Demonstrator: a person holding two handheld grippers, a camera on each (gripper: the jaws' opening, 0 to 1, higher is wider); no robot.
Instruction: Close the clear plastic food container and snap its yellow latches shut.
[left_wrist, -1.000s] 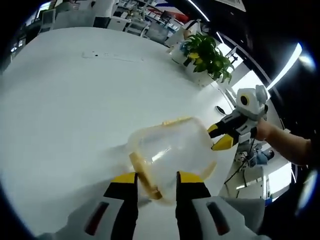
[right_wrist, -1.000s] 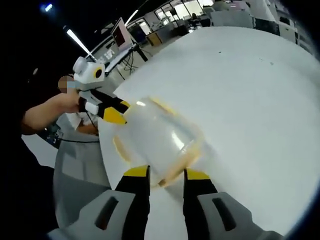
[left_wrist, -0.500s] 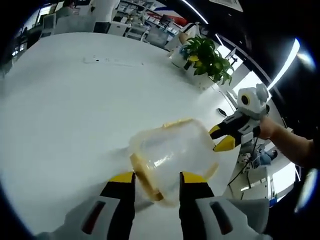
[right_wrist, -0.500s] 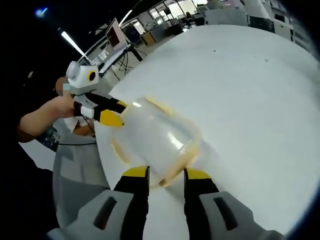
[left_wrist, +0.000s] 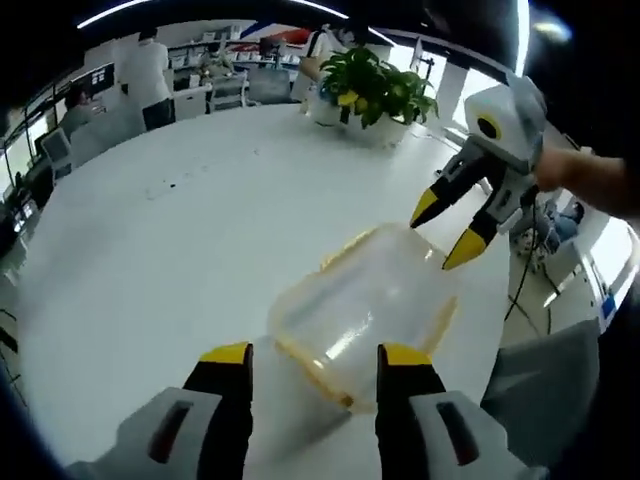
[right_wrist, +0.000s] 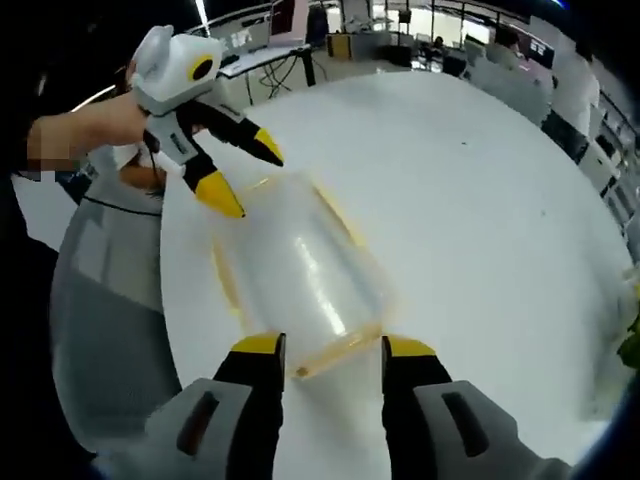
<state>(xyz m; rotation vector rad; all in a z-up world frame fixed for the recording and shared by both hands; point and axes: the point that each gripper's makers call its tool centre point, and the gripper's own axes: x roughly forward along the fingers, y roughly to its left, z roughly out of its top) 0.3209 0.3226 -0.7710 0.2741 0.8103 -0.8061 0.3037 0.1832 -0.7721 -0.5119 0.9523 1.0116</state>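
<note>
The clear plastic food container with yellow latches (left_wrist: 368, 312) lies near the edge of the round white table (left_wrist: 150, 260), between the two grippers. The left gripper (left_wrist: 315, 360) and the right gripper (right_wrist: 325, 350) both have their jaws spread, one at each short end, seemingly not pinching it.

Motion blur softened the clear container (right_wrist: 296, 283); whether its yellow latches (right_wrist: 330, 356) were snapped could not be determined. The potted plant (right_wrist: 630, 348) was cut off at the right gripper view's edge. Background desks (left_wrist: 215, 88) were too small to read.
</note>
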